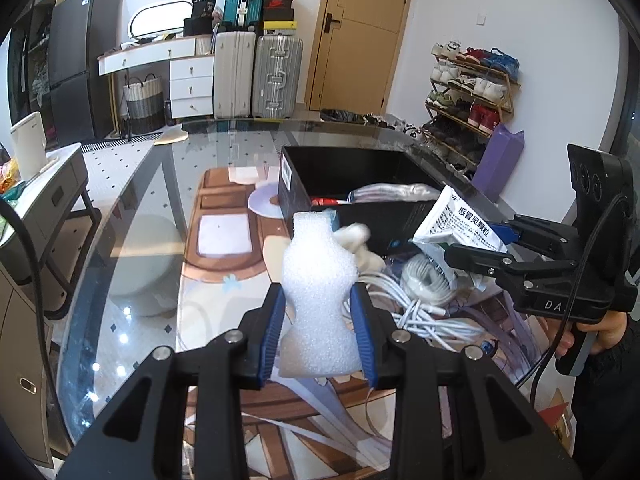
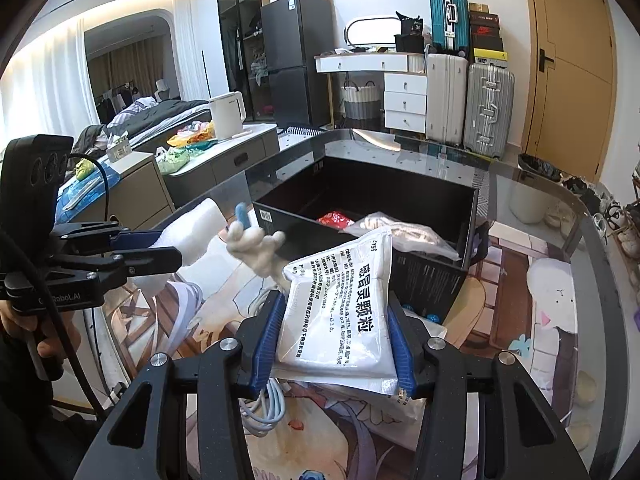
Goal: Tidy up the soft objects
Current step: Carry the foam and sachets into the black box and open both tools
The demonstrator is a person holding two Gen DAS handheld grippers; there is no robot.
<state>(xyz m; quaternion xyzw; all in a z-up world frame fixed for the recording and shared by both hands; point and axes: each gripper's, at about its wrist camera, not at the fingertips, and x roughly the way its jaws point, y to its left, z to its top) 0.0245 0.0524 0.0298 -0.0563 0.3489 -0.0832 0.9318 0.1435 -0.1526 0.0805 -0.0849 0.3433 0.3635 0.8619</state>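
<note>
My left gripper (image 1: 319,300) is shut on a white foam piece (image 1: 318,280) and holds it above the printed mat, just before the black box (image 1: 320,168). My right gripper (image 2: 334,312) is shut on a white medicine pouch (image 2: 340,304) with black print, held near the box's (image 2: 420,280) front corner. The pouch (image 1: 460,220) and right gripper (image 1: 472,246) show at the right of the left wrist view. The foam (image 2: 196,236) and left gripper (image 2: 160,246) show at the left of the right wrist view. The box holds a red packet (image 2: 336,218) and a clear plastic bag (image 2: 404,232). A pale plush toy (image 2: 256,252) lies before the box.
White cables (image 1: 420,300) lie coiled on the printed mat (image 1: 224,248) over the glass table (image 1: 132,216). A side cabinet with a white kettle (image 2: 228,114) stands left. Suitcases (image 2: 468,100), a drawer unit and a shoe rack (image 1: 468,92) stand beyond the table.
</note>
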